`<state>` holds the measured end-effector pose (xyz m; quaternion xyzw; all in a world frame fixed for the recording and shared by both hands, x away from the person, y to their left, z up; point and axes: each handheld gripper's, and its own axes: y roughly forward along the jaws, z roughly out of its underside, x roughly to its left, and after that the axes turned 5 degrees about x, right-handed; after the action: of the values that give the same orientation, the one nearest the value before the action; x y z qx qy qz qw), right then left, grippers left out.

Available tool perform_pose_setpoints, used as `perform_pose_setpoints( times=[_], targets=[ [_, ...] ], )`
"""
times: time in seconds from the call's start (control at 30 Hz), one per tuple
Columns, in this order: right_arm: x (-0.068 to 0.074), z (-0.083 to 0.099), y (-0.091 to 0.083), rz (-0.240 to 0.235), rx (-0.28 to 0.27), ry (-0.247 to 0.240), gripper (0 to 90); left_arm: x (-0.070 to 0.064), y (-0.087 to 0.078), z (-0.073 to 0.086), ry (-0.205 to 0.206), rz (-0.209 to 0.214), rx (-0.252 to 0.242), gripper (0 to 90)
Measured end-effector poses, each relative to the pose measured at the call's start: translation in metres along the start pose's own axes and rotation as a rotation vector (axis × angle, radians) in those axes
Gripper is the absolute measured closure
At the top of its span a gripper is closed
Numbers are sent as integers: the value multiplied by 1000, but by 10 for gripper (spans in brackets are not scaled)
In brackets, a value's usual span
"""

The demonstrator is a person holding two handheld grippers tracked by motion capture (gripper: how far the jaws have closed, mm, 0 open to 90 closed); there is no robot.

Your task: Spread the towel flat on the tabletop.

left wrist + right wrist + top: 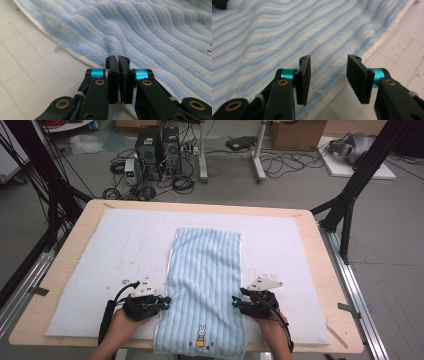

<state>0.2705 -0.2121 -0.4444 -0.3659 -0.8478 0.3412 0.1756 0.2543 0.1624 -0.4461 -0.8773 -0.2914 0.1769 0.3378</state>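
Left tongs [166, 303] clenched, jaws pressed together at the left edge of the blue striped towel [205, 285]; whether any cloth is pinched between them cannot be told. Right tongs [235, 301] released, jaws spread wide above the towel's right edge. Towel lies lengthwise down the middle of the white mat [100, 270] on the worktop [327, 285], rabbit motif [201, 336] at the near end.
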Motion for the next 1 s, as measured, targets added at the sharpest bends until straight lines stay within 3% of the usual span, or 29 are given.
perform_pose_setpoints(
  times=[0.2,0.27,0.33,0.37,0.43,0.57,0.67,0.87,1.0],
  targets=[
    [1,-1,6,41,34,32,515,-3,-11,10,-11,43,0,861],
    [2,-2,7,55,39,29,589,-2,-13,11,-15,53,-4,850],
    [3,-4,5,26,57,25,784,-1,-14,10,-24,63,-13,818],
    [4,-5,4,6,65,20,847,0,-14,10,-24,63,-12,786],
    [8,-7,2,21,101,-4,856,3,-14,8,-44,50,-20,670],
    [10,-6,-7,56,162,-41,854,13,-15,4,-91,26,-49,525],
    [7,-1,-12,56,154,-40,752,21,-17,-1,-122,2,-87,476],
    [-2,0,-16,36,22,-8,529,48,-10,-19,-180,-26,-162,435],
    [-8,-6,-18,52,-15,16,455,67,-4,-36,-208,-42,-209,432]
  ],
)
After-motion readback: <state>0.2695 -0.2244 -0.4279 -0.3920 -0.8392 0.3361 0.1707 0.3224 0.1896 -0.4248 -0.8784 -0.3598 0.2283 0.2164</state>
